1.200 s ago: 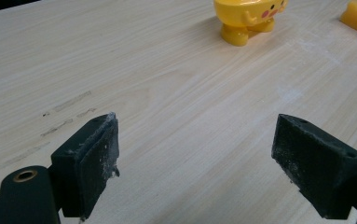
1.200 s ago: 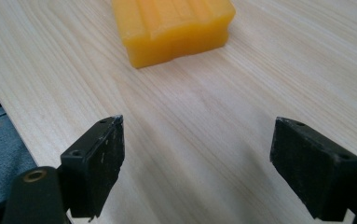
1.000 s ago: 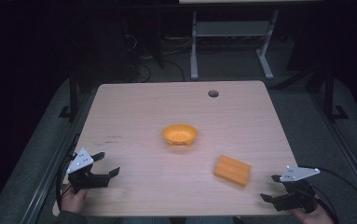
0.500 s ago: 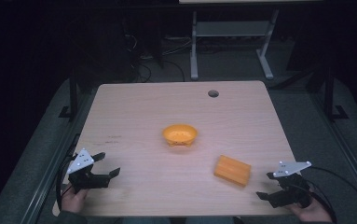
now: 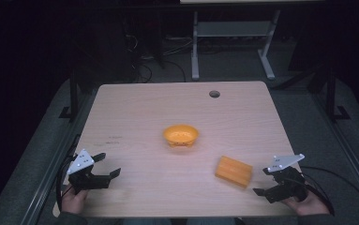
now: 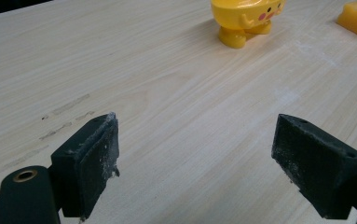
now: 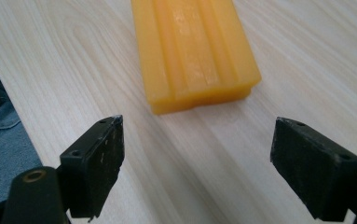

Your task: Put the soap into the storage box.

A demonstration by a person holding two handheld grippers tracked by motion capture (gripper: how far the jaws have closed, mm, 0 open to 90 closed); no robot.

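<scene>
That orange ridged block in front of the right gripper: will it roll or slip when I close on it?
The orange block lies flat and broad on the table, so rolling is unlikely. Its glossy, waxy-looking surface may slip between the right gripper pads. It looks solid, so probably stiff.

The table is pale wood-grain laminate, matt, with faint scuffs. The orange block looks like smooth, slightly waxy plastic with ridges. The yellow bowl is glossy plastic. Both grippers' pads are matt black rubber, dusted white
</scene>
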